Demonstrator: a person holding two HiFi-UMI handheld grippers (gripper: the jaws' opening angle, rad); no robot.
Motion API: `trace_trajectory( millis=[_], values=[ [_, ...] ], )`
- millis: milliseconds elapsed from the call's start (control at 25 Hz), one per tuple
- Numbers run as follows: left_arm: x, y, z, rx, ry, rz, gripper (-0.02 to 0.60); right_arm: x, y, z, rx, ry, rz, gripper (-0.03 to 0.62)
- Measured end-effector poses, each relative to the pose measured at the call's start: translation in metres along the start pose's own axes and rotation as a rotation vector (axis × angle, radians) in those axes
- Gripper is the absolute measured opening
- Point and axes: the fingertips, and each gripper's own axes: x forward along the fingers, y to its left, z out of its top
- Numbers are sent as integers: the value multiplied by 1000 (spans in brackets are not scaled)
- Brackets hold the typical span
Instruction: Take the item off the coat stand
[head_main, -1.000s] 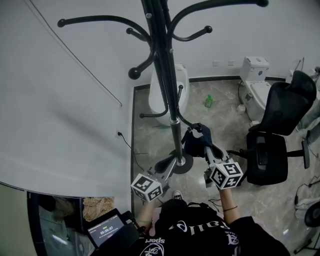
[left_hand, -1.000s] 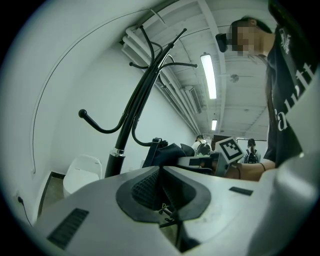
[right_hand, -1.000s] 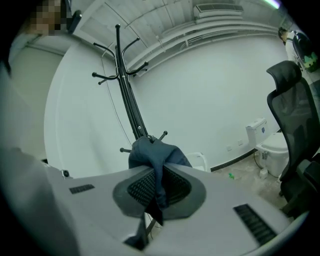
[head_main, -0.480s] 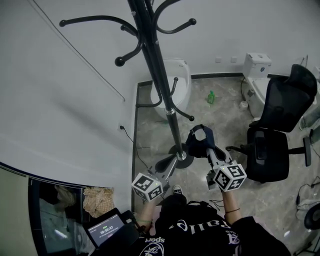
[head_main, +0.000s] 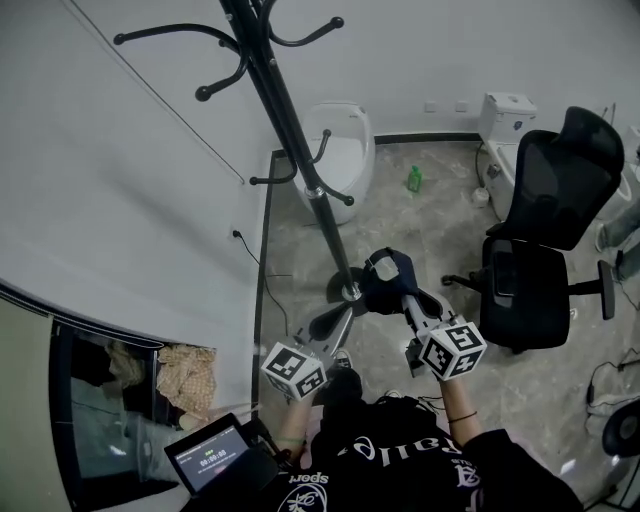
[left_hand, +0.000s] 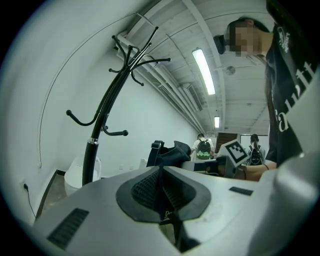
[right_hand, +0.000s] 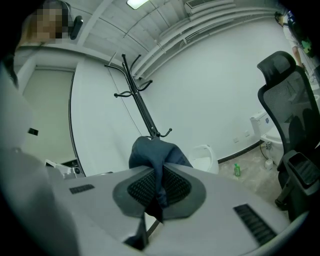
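Note:
A black coat stand (head_main: 283, 110) rises beside the white wall, all its hooks bare. My right gripper (head_main: 393, 290) is shut on a dark blue cap (head_main: 385, 272), held low near the stand's base (head_main: 346, 290) and clear of every hook. In the right gripper view the cap (right_hand: 152, 152) bulges out ahead of the closed pads, with the stand (right_hand: 140, 107) behind it. My left gripper (head_main: 327, 323) is shut with nothing in it, pointing toward the base. The left gripper view shows the stand (left_hand: 102, 112) at left and the cap (left_hand: 170, 152) off to the right.
A white rounded floor unit (head_main: 340, 155) stands behind the pole, with a toilet (head_main: 505, 125) and a small green bottle (head_main: 414, 178) along the far wall. A black office chair (head_main: 540, 235) is at the right. A tablet (head_main: 208, 458) sits at lower left.
The coat stand has shifted left and farther off in the head view. The right gripper still holds the cap, now more apart from the pole's lower hooks. Both grippers stay shut.

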Motion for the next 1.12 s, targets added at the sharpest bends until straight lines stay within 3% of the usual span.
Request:
trace_trajectory(
  millis=[360, 560, 800, 1120],
  values=[
    [-17, -68, -39, -59, -22, 67, 5, -65, -1, -21, -8, 70, 67, 25],
    [-31, -94, -41, -43, -21, 84, 5, -85, 4, -26, 22, 68, 89, 25],
    [-54, -103, -40, -53, -8, 126, 5, -94, 17, -35, 45, 65, 103, 25],
    [-81, -112, -56, -71, -13, 113, 5, -111, 38, -53, 52, 77, 96, 25]
  ],
)
